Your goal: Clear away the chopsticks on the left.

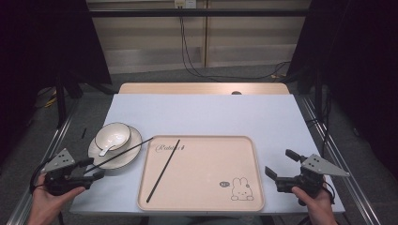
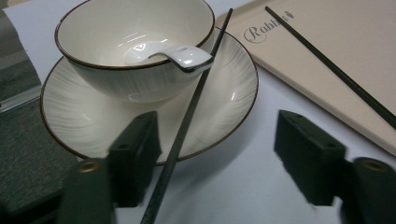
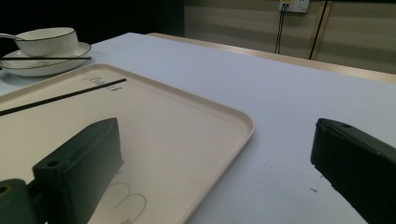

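Note:
A black chopstick (image 1: 124, 152) leans across the rim of a white plate (image 1: 136, 140) and runs down to my left gripper (image 1: 94, 168). In the left gripper view the chopstick (image 2: 196, 93) passes between the jaws of the left gripper (image 2: 217, 135), close against the left one and well short of the other, so the gripper is open. A white bowl (image 2: 140, 79) with a white spoon (image 2: 182, 55) stands on the plate (image 2: 224, 107). A second chopstick (image 1: 163, 171) lies on the beige tray (image 1: 211, 187). My right gripper (image 1: 279, 162) stands open and empty, right of the tray.
The tray (image 3: 187, 130) has a raised rim and a rabbit drawing at its near right corner. The pale blue table (image 1: 202, 117) stretches behind it. Metal rails run along both table sides, and cables hang at the far wall.

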Demonstrator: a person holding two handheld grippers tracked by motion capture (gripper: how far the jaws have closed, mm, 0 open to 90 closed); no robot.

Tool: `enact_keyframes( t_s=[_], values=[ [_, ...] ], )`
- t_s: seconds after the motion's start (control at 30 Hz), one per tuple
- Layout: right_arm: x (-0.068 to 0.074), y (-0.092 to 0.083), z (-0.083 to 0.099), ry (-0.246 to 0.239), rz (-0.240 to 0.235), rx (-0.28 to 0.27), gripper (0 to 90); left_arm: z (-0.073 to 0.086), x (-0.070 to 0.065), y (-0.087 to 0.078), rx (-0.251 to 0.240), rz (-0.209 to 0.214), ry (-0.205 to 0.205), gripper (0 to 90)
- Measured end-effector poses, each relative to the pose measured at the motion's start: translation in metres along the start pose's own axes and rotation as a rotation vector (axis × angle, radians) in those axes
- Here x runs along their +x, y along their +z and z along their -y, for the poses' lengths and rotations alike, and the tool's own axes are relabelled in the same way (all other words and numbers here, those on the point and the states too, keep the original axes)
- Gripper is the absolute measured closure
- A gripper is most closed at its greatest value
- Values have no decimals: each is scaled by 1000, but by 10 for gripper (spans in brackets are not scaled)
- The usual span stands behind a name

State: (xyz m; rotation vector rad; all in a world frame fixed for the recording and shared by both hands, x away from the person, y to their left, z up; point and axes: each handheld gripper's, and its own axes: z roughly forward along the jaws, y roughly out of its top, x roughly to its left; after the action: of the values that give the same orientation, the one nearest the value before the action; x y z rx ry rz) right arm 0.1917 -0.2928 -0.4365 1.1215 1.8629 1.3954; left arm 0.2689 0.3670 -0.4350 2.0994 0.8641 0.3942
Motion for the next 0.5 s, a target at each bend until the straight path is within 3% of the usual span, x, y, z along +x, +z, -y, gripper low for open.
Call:
enact_keyframes(
  t_s=[0.2,0.37,0.5],
  values=[
    [0,0,0,4,2,3,16,-6,13,11,27,7,-4,515],
    [0,0,0,5,3,2,16,-7,18,22,82,11,4,549],
    [0,0,0,3,-1,4,16,-11,19,29,89,34,-6,612]
  ],
)
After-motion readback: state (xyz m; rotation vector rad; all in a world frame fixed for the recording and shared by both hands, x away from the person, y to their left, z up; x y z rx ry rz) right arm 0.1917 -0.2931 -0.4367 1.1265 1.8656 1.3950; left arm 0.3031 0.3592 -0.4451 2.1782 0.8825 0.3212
